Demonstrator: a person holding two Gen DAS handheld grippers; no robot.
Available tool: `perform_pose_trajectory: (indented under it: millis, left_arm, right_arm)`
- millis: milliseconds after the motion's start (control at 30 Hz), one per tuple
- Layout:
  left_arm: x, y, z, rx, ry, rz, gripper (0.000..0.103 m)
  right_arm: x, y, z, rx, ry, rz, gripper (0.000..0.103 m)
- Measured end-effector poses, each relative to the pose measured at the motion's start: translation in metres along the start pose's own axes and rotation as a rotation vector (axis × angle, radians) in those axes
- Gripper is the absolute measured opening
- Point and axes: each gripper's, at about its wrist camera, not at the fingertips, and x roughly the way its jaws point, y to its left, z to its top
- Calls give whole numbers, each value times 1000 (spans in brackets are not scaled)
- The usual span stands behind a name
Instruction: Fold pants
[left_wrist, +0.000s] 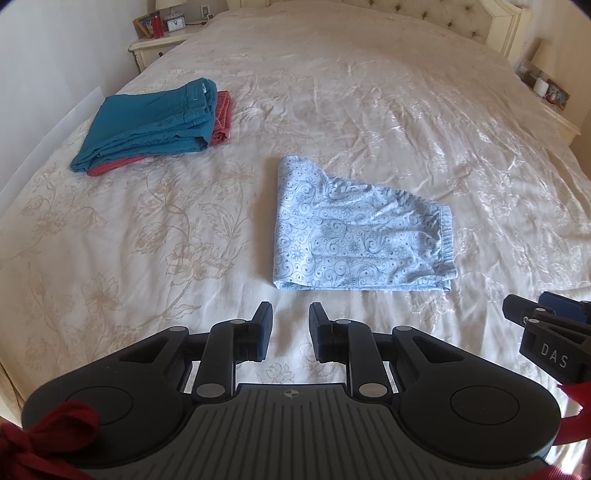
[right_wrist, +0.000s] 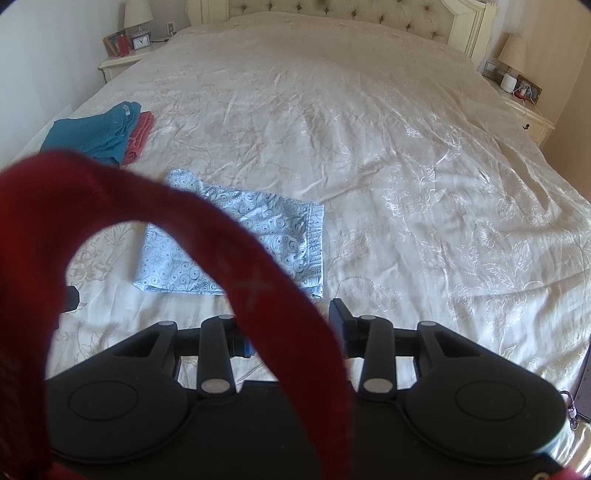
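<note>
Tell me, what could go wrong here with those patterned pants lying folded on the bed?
A red strap loops across the right claw's camera and hides part of the light blue patterned pants; aiming a grasp could suffer. The bedspread is wrinkled and glossy, so a claw might pinch it along with the pants. Moving the pants onto the teal and coral pile could undo their fold.

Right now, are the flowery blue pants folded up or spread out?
Folded. The flowery blue pants lie on the bed as one small flat bundle, layers stacked at the edges and no legs stretching out.
</note>
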Motion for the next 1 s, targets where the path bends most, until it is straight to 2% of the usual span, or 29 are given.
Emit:
perform_pose_trajectory:
  millis: [1000]
  left_arm:
    - [6, -2, 2, -4, 28, 13, 22]
  right_arm:
    - [7, -3, 1, 22, 23, 2, 48]
